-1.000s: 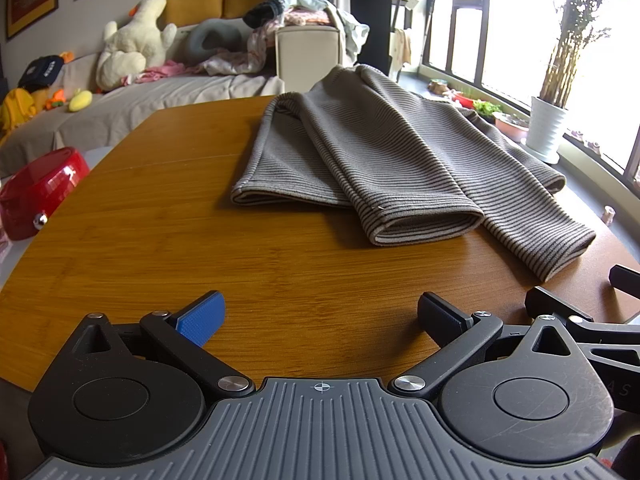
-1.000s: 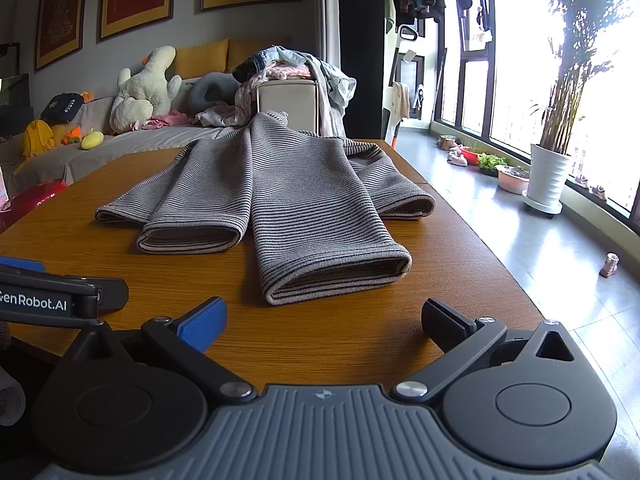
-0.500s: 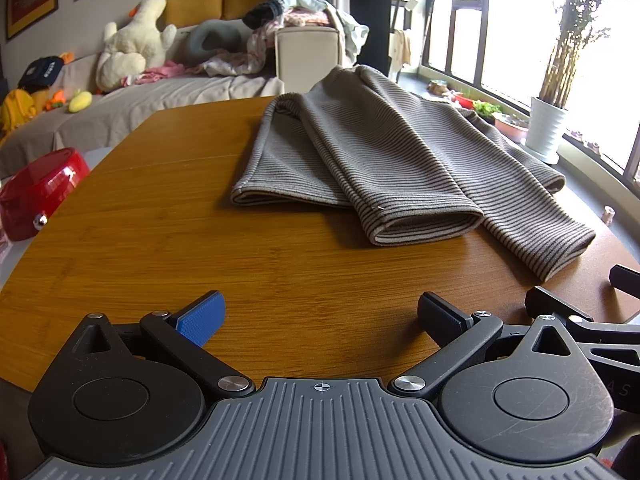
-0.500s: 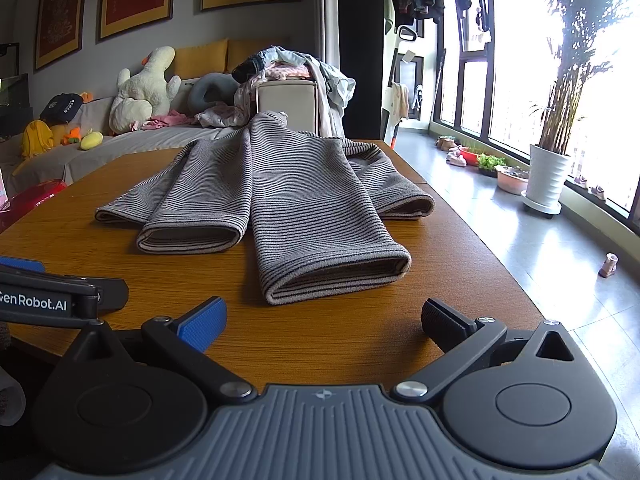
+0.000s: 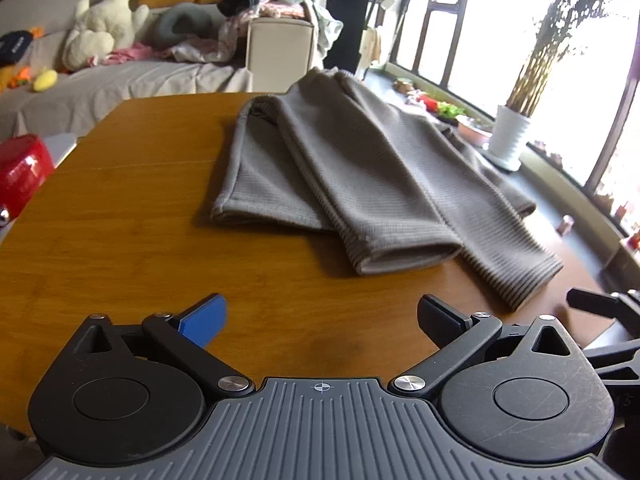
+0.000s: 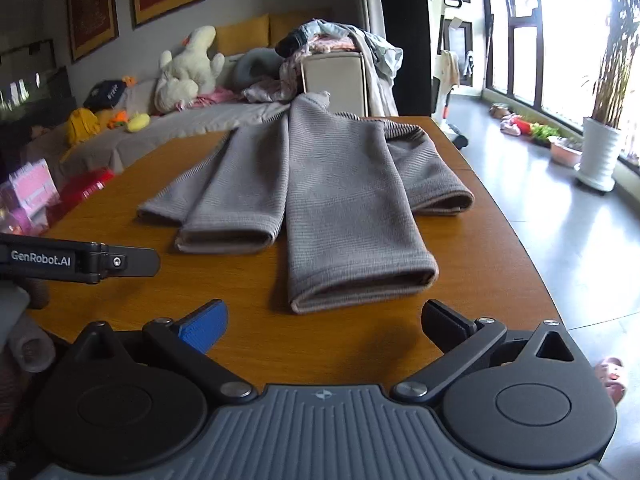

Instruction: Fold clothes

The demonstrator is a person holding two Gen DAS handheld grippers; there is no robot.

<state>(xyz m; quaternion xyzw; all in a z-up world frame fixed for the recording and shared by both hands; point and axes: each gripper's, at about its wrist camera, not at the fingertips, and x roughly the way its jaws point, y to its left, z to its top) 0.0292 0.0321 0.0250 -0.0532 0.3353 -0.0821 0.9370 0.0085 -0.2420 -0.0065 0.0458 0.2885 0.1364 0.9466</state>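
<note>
Grey ribbed garment (image 5: 360,176) spread flat across the far half of the tabletop (image 5: 120,240), folded hems nearest the near edge, one sleeve close to the right edge. Left gripper (image 5: 320,316) and right gripper (image 6: 324,320) both spread wide, empty, above the near edge; blurred, so fabric detail uncertain.
</note>
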